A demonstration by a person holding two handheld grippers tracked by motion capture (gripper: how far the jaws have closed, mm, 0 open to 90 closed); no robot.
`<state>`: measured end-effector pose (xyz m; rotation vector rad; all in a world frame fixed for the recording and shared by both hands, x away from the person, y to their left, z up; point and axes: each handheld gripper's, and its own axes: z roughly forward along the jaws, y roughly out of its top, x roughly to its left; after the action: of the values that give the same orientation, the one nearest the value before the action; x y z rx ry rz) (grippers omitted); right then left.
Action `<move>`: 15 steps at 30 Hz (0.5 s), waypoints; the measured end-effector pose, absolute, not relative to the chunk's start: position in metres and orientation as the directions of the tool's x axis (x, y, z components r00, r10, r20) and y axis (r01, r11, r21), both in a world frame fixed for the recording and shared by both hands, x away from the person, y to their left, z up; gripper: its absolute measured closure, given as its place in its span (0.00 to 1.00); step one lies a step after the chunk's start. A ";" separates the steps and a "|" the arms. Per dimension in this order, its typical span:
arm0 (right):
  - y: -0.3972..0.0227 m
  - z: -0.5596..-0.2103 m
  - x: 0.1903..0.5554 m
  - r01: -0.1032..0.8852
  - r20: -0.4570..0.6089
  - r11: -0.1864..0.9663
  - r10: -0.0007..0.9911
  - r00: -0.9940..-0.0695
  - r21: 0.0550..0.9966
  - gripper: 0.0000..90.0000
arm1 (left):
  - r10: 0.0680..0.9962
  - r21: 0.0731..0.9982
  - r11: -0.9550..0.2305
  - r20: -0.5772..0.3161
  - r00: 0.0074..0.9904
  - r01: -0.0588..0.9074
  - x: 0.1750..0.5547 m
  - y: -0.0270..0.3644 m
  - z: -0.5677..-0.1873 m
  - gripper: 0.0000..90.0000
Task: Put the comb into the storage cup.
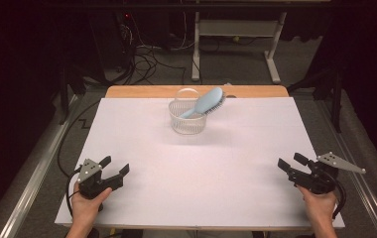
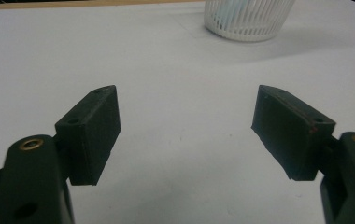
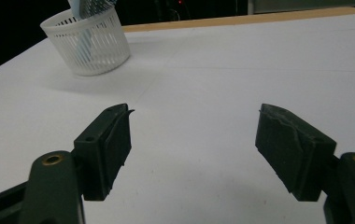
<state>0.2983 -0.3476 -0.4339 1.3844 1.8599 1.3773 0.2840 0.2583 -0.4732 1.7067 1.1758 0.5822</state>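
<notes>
A white ribbed basket (image 1: 187, 119) stands on the white tabletop (image 1: 201, 168), toward its far edge and near the middle. A light blue hairbrush (image 1: 207, 102) rests in the basket, its handle down inside and its bristled head leaning out over the rim on the right side. Well short of the basket, to its left, the left hand-held gripper (image 1: 117, 166) sits low over the tabletop with its jaws spread and nothing between them. Well short of the basket, to its right, the right hand-held gripper (image 1: 291, 162) is likewise released, its jaws apart over bare tabletop.
</notes>
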 end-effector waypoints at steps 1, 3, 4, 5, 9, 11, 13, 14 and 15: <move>-0.348 -0.435 0.298 0.452 0.205 -0.001 0.891 -0.405 0.892 0.30 | 0.897 0.891 -0.087 -0.124 0.424 0.445 0.284 0.258 -0.473 0.27; -0.347 -0.436 0.297 0.451 0.207 0.000 0.889 -0.410 0.893 0.30 | 0.897 0.891 -0.088 -0.124 0.425 0.445 0.284 0.258 -0.473 0.27; -0.346 -0.437 0.297 0.450 0.206 0.001 0.888 -0.412 0.893 0.30 | 0.897 0.891 -0.087 -0.124 0.424 0.446 0.284 0.259 -0.473 0.27; -0.346 -0.438 0.296 0.451 0.204 0.005 0.887 -0.414 0.893 0.30 | 0.898 0.891 -0.083 -0.128 0.422 0.447 0.284 0.259 -0.473 0.27; -0.345 -0.442 0.295 0.451 0.201 0.008 0.888 -0.414 0.892 0.30 | 0.899 0.892 -0.078 -0.130 0.418 0.446 0.284 0.260 -0.473 0.27; -0.345 -0.443 0.295 0.454 0.203 0.007 0.888 -0.413 0.891 0.30 | 0.899 0.892 -0.078 -0.131 0.419 0.446 0.284 0.260 -0.473 0.27; -0.345 -0.444 0.294 0.451 0.202 0.008 0.886 -0.417 0.893 0.30 | 0.898 0.891 -0.079 -0.130 0.419 0.447 0.284 0.260 -0.473 0.27; -0.345 -0.444 0.293 0.447 0.201 0.008 0.886 -0.417 0.894 0.29 | 0.898 0.892 -0.079 -0.131 0.419 0.446 0.284 0.260 -0.473 0.27; -0.345 -0.445 0.292 0.445 0.198 0.010 0.887 -0.417 0.895 0.29 | 0.898 0.892 -0.079 -0.130 0.419 0.445 0.284 0.260 -0.473 0.27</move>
<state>0.2925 -0.3455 -0.4449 1.3635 1.8681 1.3886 0.2840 0.2599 -0.4728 1.6977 1.1813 0.5813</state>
